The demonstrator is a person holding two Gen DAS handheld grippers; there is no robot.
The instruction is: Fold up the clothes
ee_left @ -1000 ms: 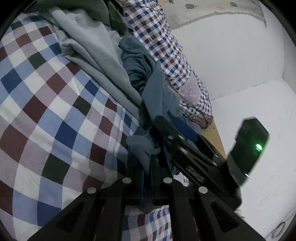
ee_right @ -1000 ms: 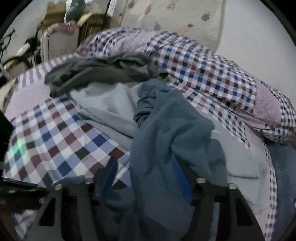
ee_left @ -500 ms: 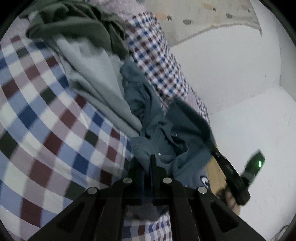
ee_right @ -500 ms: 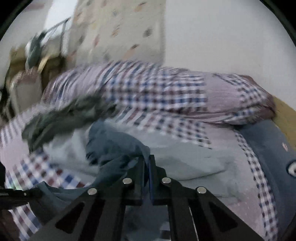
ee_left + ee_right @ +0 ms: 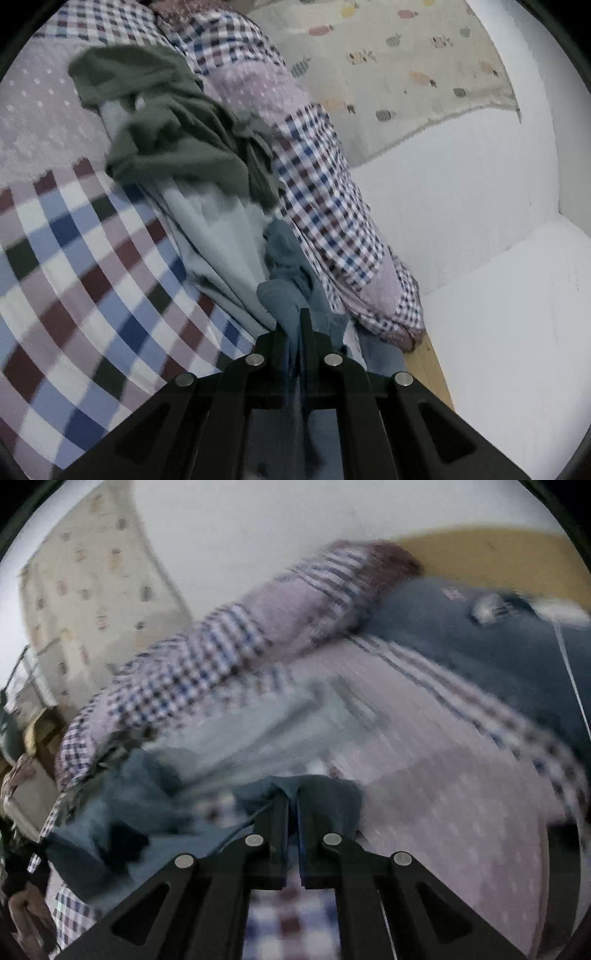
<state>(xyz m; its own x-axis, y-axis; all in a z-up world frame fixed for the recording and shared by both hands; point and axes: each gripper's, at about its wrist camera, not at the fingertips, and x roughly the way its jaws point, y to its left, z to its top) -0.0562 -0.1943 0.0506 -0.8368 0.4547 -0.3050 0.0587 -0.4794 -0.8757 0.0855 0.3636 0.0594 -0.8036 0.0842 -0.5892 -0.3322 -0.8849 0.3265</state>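
Observation:
A teal-blue garment (image 5: 286, 266) hangs bunched over the checked bedspread (image 5: 74, 280), and my left gripper (image 5: 293, 325) is shut on a fold of it. In the blurred right wrist view the same teal-blue garment (image 5: 147, 794) trails to the left, with my right gripper (image 5: 293, 805) shut on another edge of it. A pale grey-blue garment (image 5: 218, 229) lies under it, and an olive-green garment (image 5: 173, 133) is crumpled further back.
A small-checked quilt roll (image 5: 325, 192) runs along the white wall (image 5: 461, 206). A dark blue pillow (image 5: 480, 627) lies by the wooden bed edge (image 5: 498, 550). A patterned cloth (image 5: 388, 55) hangs on the wall. Furniture (image 5: 22, 738) stands at the far left.
Both grippers have lifted and pulled apart with the teal-blue garment. The right gripper has left the left wrist view, and the right wrist view swung toward the pillow end with motion blur.

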